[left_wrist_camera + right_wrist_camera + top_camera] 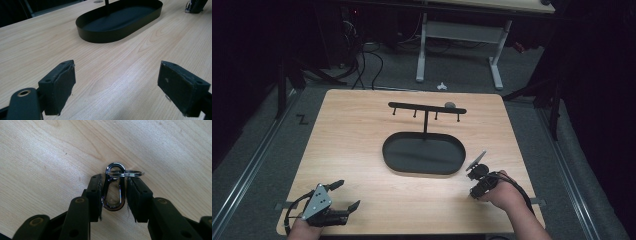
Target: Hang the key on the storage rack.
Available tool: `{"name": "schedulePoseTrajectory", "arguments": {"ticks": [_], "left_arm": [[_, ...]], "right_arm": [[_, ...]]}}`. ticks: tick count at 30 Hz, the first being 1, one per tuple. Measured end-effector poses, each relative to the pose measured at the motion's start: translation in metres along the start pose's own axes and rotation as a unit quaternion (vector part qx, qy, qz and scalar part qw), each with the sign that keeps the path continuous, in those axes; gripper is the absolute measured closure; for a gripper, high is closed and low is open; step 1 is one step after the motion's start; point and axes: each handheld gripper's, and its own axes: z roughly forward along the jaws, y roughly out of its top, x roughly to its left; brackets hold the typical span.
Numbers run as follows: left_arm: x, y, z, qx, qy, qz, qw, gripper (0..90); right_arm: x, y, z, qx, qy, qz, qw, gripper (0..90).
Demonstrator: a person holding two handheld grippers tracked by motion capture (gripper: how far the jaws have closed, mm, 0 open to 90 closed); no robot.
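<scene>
**One clip between the right jaws, one tray, one hook stand**

Nearest the lens, the right gripper has its two jaws closed in on a single silver carabiner clip, one pad at each long side. The clip is shiny, pear-shaped, with one thin split ring threaded through its narrow end, and it lies on the wooden table just right of the one black oval tray. One black stand with four hooks rises behind the tray. The left gripper, well left of the tray, has its jaws spread wide and empty.
</scene>
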Motion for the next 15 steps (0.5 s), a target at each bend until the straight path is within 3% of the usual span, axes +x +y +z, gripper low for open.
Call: {"name": "schedulePoseTrajectory", "arguments": {"ticks": [15], "left_arm": [[-0.0006,0.0004,0.0002,0.0,-0.002,0.002,1.0,15.2]], "right_arm": [[-0.0015,0.0091,0.0007,0.029,0.001,-0.007,0.9996,68.0]]}}
